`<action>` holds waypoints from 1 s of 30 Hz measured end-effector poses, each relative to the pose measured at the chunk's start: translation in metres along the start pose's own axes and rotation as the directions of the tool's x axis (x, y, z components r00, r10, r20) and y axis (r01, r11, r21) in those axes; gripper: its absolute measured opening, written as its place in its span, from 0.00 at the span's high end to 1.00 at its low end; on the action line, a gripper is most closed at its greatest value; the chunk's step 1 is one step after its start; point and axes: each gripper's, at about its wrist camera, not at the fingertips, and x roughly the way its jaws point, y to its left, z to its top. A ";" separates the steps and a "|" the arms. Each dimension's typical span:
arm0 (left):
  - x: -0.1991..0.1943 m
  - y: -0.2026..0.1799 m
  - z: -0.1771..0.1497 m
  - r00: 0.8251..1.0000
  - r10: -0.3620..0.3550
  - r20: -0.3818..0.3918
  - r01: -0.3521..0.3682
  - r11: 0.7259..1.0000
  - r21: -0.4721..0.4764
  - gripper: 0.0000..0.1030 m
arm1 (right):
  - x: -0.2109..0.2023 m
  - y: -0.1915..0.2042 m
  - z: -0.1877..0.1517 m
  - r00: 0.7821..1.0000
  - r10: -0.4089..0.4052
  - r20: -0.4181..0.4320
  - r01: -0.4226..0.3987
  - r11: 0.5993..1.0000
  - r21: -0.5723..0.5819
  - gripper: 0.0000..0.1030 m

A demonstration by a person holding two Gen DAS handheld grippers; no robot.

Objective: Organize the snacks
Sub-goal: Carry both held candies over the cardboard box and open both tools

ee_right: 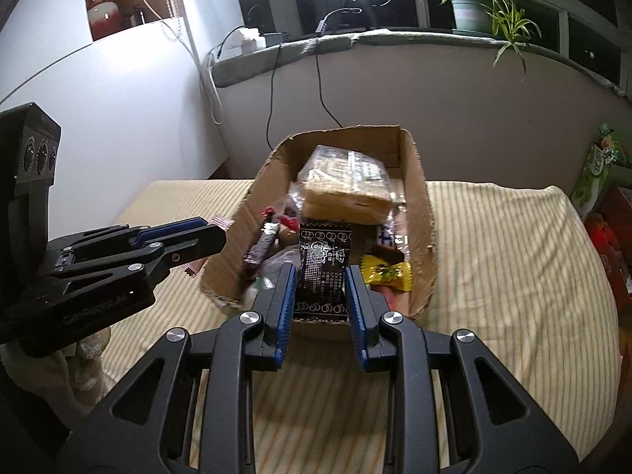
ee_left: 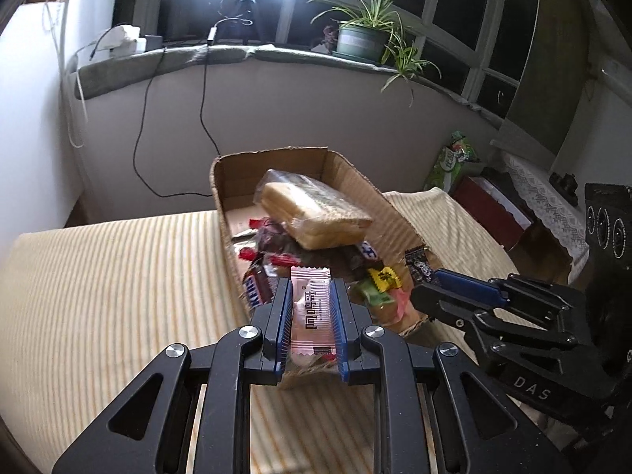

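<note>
While the cardboard box point(ee_left: 347, 181) of snacks sits on the striped table point(ee_left: 118, 276), a pink wafer packet point(ee_left: 312, 308) is clamped in the left claw point(ee_left: 312, 296) just above the box's near end. A black snack packet point(ee_right: 324, 272) is gripped by the right claw point(ee_right: 322, 276) over the same end, beside a yellow candy point(ee_right: 389, 272).

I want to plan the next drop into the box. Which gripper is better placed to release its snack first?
Probably the right gripper: its black packet hangs over the cardboard box. The left gripper, holding the pink packet, seems just short of the box's near edge.
</note>
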 end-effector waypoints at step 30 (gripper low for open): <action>0.017 -0.003 0.011 1.000 0.010 -0.001 -0.010 1.000 -0.018 0.82 | 0.023 -0.022 0.007 1.000 -0.013 -0.016 0.013 1.000 0.000 0.74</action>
